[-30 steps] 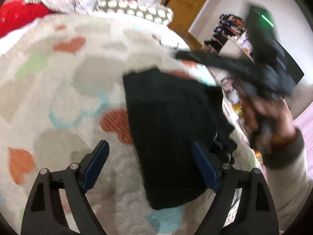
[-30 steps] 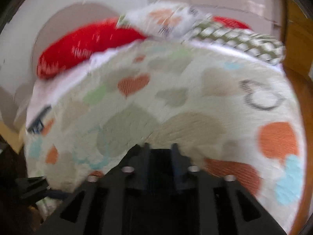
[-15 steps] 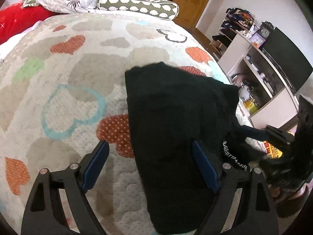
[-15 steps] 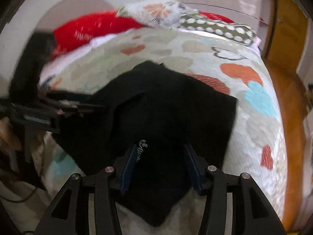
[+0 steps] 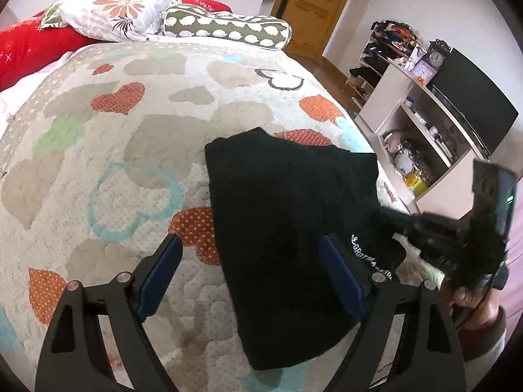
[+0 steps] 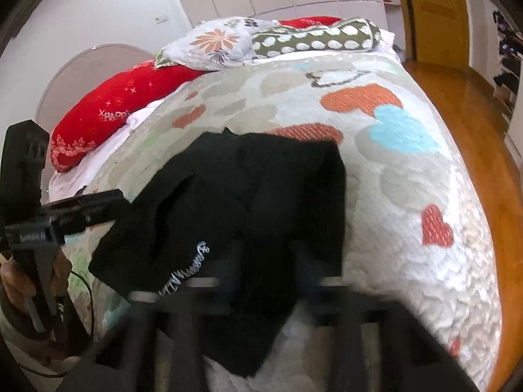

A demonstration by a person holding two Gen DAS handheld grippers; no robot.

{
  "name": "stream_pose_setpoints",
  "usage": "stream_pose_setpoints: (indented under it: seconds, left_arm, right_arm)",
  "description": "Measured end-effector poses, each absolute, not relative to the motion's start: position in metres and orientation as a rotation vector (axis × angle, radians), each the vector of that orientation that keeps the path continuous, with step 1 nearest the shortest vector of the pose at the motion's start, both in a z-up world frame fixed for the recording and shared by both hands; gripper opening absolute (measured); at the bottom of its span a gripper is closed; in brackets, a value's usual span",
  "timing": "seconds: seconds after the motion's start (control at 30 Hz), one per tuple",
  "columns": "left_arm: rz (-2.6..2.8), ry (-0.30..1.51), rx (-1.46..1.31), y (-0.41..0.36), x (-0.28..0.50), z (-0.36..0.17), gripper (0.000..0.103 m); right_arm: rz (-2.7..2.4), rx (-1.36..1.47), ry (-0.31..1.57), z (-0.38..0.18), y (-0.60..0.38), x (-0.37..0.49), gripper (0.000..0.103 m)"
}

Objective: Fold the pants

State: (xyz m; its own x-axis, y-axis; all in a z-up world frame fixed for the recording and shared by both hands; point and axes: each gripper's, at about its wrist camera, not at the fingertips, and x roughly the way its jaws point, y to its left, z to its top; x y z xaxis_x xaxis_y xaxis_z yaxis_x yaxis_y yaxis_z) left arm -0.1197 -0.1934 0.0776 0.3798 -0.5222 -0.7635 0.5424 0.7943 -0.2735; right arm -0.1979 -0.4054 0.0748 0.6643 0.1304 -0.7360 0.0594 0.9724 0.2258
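Our left gripper (image 5: 251,281) stands wide open and holds nothing, above the folded black fabric pants (image 5: 287,228) on the heart-patterned quilt (image 5: 130,150). Our right gripper (image 6: 261,281) is blurred; we cannot tell its opening. To fold well, we should pinch the loose near edge with both layers. Compared with 0.5 s ago, the right gripper has moved closer to the pants.

Both wrist views low, close over bed, sharing black pants (image 5: 287,222)
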Motion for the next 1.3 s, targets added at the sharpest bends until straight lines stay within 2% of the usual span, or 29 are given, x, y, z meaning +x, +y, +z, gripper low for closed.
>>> stream_pose_setpoints:
  seconds: [0.2, 0.4, 0.43, 0.47, 0.5, 0.53, 0.57, 0.73, 0.8, 0.87, 1.0, 1.07, 1.2, 1.3]
  left_arm:
    - [-0.691, 0.929, -0.002, -0.202, -0.116, 0.091, 0.087]
    - [-0.726, 0.947, 0.024, -0.221, -0.118, 0.081, 0.087]
    - [-0.732, 0.951, 0.037, -0.224, -0.119, 0.078, 0.087]
    - [-0.733, 0.952, 0.047, -0.226, -0.12, 0.076, 0.087]
    - [-0.733, 0.954, 0.058, -0.228, -0.119, 0.074, 0.087]
    - [-0.731, 0.954, 0.059, -0.228, -0.12, 0.072, 0.087]
    - [-0.727, 0.955, 0.055, -0.228, -0.119, 0.071, 0.087]
    - [-0.715, 0.967, 0.011, -0.216, -0.114, 0.072, 0.087]
    - [-0.706, 0.957, 0.001, -0.209, -0.113, 0.076, 0.087]
    - [-0.683, 0.948, -0.013, -0.199, -0.11, 0.08, 0.087]
    - [-0.663, 0.938, -0.078, -0.176, -0.104, 0.084, 0.087]
    - [-0.66, 0.934, -0.1, -0.166, -0.101, 0.087, 0.087]
    - [-0.669, 0.911, -0.114, -0.159, -0.102, 0.094, 0.087]
    - [-0.68, 0.933, -0.1, -0.164, -0.106, 0.086, 0.087]
  right_arm:
    - [0.02, 0.186, 0.755, 0.102, -0.412, -0.186, 0.007]
    - [-0.006, 0.28, 0.832, 0.065, -0.432, -0.175, 0.008]
    - [-0.015, 0.308, 0.824, 0.066, -0.436, -0.181, 0.015]
    - [-0.027, 0.339, 0.819, 0.068, -0.441, -0.189, 0.037]
    - [-0.045, 0.381, 0.813, 0.069, -0.448, -0.199, 0.053]
    - [-0.054, 0.409, 0.809, 0.069, -0.452, -0.206, 0.081]
    - [-0.05, 0.455, 0.802, 0.068, -0.458, -0.213, 0.085]
    - [0.004, 0.59, 0.854, 0.05, -0.466, -0.215, 0.085]
    - [0.019, 0.547, 0.847, 0.052, -0.456, -0.21, 0.08]
    - [0.044, 0.517, 0.842, 0.057, -0.447, -0.205, 0.036]
    - [0.045, 0.438, 0.887, 0.064, -0.436, -0.202, 0.022]
    - [0.074, 0.463, 0.862, 0.079, -0.435, -0.209, 0.006]
    - [0.146, 0.454, 0.809, 0.116, -0.418, -0.218, 0.004]
    - [0.121, 0.419, 0.843, 0.11, -0.408, -0.219, 0.004]
